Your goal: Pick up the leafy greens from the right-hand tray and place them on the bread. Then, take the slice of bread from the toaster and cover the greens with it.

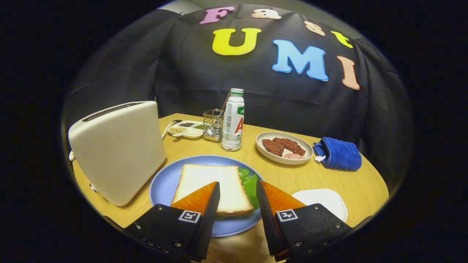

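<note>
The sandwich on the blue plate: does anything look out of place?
Slightly. The leafy greens stick out from under the bread slice toward the open gripper's far finger; the rest looks tidy.

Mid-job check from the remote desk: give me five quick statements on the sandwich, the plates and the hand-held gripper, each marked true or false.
1. A bread slice lies on the blue plate with leafy greens sticking out beneath it. True.
2. The hand-held gripper is shut on the bread. False: its fingers are apart, holding nothing, above the slice.
3. The toaster stands beside the blue plate. True.
4. The white tray near the fingers holds greens. False: it looks bare.
5. The blue cloth covers the meat dish. False: it lies beside it.
</note>
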